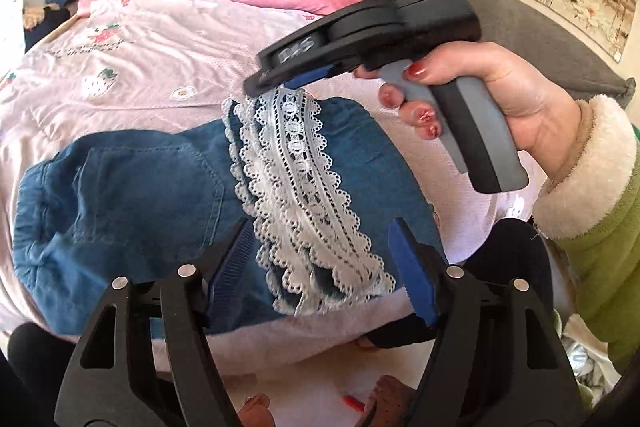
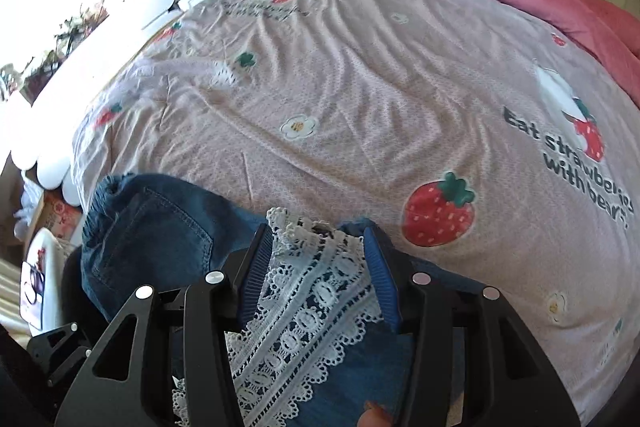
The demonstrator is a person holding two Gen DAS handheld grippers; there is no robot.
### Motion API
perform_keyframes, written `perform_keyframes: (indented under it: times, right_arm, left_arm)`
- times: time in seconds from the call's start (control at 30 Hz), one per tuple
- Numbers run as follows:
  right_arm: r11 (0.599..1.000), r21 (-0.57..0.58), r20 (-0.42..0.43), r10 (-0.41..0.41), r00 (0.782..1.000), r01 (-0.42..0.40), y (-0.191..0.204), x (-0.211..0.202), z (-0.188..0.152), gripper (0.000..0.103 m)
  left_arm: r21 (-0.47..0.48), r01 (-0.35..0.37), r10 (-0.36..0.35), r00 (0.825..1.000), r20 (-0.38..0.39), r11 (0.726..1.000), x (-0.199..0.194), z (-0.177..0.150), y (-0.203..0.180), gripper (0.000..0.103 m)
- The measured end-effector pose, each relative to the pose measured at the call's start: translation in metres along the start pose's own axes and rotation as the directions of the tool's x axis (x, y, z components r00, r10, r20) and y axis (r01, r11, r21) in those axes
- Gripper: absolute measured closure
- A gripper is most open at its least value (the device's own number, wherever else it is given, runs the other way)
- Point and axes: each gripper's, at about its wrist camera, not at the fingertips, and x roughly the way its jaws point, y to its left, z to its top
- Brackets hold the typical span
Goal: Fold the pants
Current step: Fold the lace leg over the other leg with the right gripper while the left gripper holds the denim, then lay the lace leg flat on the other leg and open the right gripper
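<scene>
Denim pants, white lace trim

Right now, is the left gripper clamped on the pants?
No: the left gripper has open jaws, clear of the folded denim pants.

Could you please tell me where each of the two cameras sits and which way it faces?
Left wrist: on the left hand-held gripper, angled down at the denim pants on the bed; shows the right hand with the right hand-held gripper.
Right wrist: on the right hand-held gripper, looking down over the lace trim; its open fingers straddle it.
Shared: pants, lace, bedspread.
</scene>
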Motion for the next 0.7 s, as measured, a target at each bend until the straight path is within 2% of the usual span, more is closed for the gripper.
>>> perform_keyframes:
  times: [0.03, 0.07, 0.1, 0.13, 0.17, 0.2, 0.27, 0.43, 0.63, 0.7]
  right_arm:
    - [1.0, -0.011, -0.016, -0.018, 1.0, 0.018, 0.002, 0.004, 0.0, 0.057]
    - [0.999, -0.021, -0.033, -0.033, 0.999, 0.033, 0.003, 0.008, -0.001, 0.063]
    - [0.999, -0.029, -0.047, -0.038, 0.998, 0.037, 0.003, 0.012, -0.002, 0.074]
    - [0.999, -0.031, -0.051, -0.037, 0.998, 0.035, 0.003, 0.013, -0.003, 0.08]
    - [0.998, -0.037, -0.052, -0.044, 0.998, 0.042, 0.004, 0.014, -0.004, 0.089]
    - [0.998, -0.042, -0.047, -0.05, 0.998, 0.048, 0.004, 0.013, -0.005, 0.091]
    - [0.999, -0.032, -0.026, -0.034, 0.999, 0.033, 0.003, 0.007, -0.006, 0.093]
    - [0.999, -0.028, 0.037, 0.03, 0.999, -0.029, 0.011, -0.011, 0.001, 0.094]
    - [0.998, -0.062, -0.026, -0.008, 1.0, 0.006, 0.018, 0.021, 0.006, 0.093]
    - [0.999, -0.036, -0.019, 0.0, 1.0, -0.001, 0.014, 0.025, 0.008, 0.087]
  left_arm:
    - [0.005, -0.007, 0.007, 1.0, -0.012, 1.0, 0.005, 0.001, -0.002, 0.041]
    - [0.013, -0.021, 0.021, 1.0, -0.023, 1.0, 0.011, 0.002, -0.003, 0.041]
    - [0.021, -0.05, 0.051, 0.998, -0.04, 0.999, 0.018, 0.001, -0.003, 0.041]
    - [0.023, -0.061, 0.062, 0.997, -0.053, 0.998, 0.023, 0.0, -0.002, 0.042]
    - [0.024, -0.066, 0.068, 0.995, -0.07, 0.998, 0.028, -0.002, -0.002, 0.052]
    - [0.029, -0.075, 0.077, 0.994, -0.082, 0.997, 0.031, -0.004, -0.001, 0.058]
    - [0.056, -0.105, 0.111, 0.989, -0.101, 0.993, 0.038, -0.009, -0.001, 0.072]
    - [0.046, -0.107, 0.111, 0.988, -0.107, 0.993, 0.037, -0.014, 0.003, 0.074]
    - [0.026, -0.107, 0.11, 0.987, -0.115, 0.994, 0.04, -0.014, 0.004, 0.074]
    - [0.025, -0.107, 0.109, 0.987, -0.116, 0.994, 0.04, -0.015, 0.004, 0.074]
